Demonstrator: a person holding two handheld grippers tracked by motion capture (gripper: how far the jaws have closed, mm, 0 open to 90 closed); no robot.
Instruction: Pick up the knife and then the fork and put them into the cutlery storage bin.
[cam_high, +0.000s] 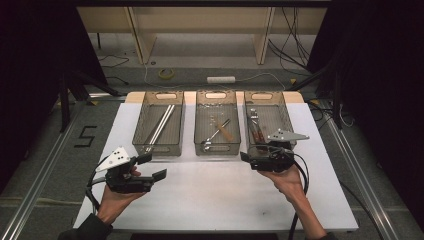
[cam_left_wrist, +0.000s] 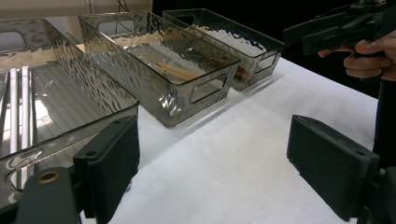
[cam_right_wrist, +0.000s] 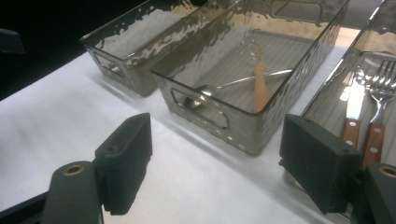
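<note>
White tabletop bare in front of three smoked-plastic trays (cam_high: 216, 150); left gripper (cam_high: 151, 167) and right gripper (cam_high: 248, 158) both spread, holding nothing, so likely pre-grasp: next, right dips into right-hand tray (cam_high: 286, 116) for wooden-handled knife and fork (cam_right_wrist: 366, 140).

Probably a lab: black curtains (cam_high: 30, 75), floor cables (cam_high: 295, 45)

1. You have open white worktop (cam_high: 215, 185) between your two hands, in front of the bins.
2. Three bins stand across the far half: left bin (cam_high: 161, 127), middle bin (cam_high: 216, 129), right bin (cam_high: 267, 125).
3. The gaps between bins look narrow, probably too tight for spread jaws.
</note>
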